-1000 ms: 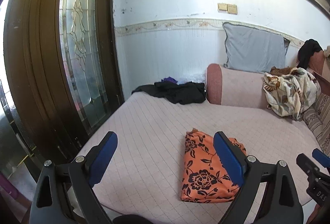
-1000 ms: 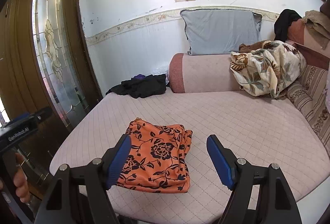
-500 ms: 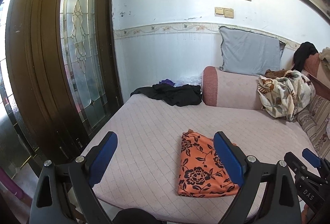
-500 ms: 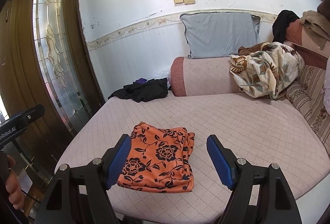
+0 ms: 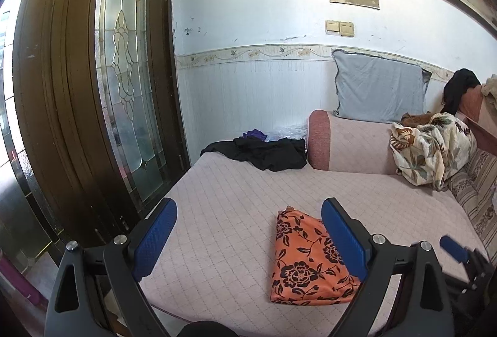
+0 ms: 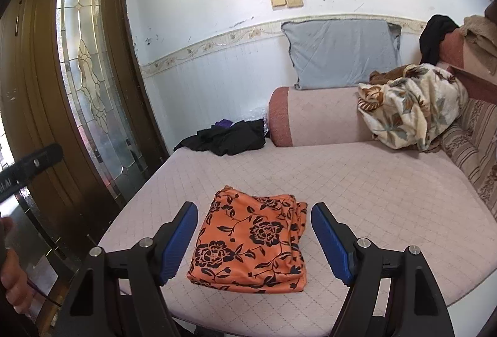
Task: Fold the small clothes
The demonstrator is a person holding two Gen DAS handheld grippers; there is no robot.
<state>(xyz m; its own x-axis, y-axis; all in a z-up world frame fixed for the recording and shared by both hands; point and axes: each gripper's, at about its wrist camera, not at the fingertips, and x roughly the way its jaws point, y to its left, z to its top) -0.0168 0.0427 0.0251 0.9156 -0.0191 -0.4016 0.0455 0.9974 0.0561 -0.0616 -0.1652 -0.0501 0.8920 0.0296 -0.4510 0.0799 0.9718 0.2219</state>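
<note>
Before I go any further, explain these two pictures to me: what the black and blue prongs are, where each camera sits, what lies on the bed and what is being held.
There is no robot here. A person holds a hand tool in each hand, and each tool ends in a two-finger gripper with blue pads. A small wide-angle camera on each tool looks forward along its fingers, so each picture shows its own prongs at the bottom.

One picture comes from the left gripper, the other from the right gripper. Both are open and hold nothing; they hang above the near edge of the pink quilted bed.

On the bed lies a folded orange cloth with black flowers. Further back lies a heap of black clothes, beside a pink bolster. A grey pillow leans on the wall, and a flowered blanket is bunched at the right.
</note>
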